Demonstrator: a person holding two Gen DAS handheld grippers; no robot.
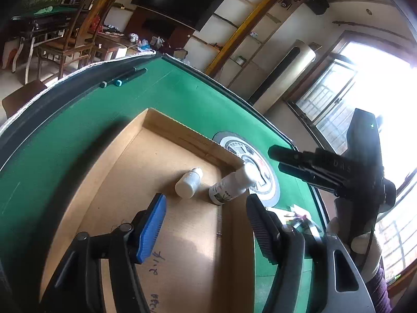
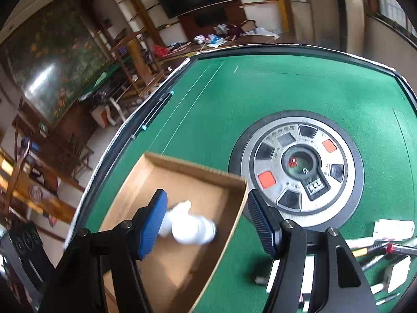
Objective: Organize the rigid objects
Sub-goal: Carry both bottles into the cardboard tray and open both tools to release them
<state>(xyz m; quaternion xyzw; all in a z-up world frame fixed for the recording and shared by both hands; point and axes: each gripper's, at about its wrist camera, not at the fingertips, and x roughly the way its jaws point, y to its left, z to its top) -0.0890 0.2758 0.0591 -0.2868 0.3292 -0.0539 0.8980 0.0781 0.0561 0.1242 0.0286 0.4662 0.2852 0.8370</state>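
A shallow cardboard box (image 1: 161,127) sits on the green table (image 1: 78,120). Inside it lie a small white bottle (image 1: 188,183) and a white spray bottle (image 1: 229,185) that leans on the box's far right corner. My left gripper (image 1: 206,221) is open and empty above the box, short of the bottles. My right gripper (image 2: 206,224) is open and empty over the box's (image 2: 192,168) right wall, above the blurred white bottles (image 2: 191,225). The right gripper also shows in the left wrist view (image 1: 280,161), to the right of the box.
A round grey control panel (image 2: 299,172) sits in the table's middle, right of the box. Pens and markers (image 2: 378,250) lie at the lower right. Two dark pens (image 1: 125,78) lie near the far table edge. Chairs and shelves stand beyond the table.
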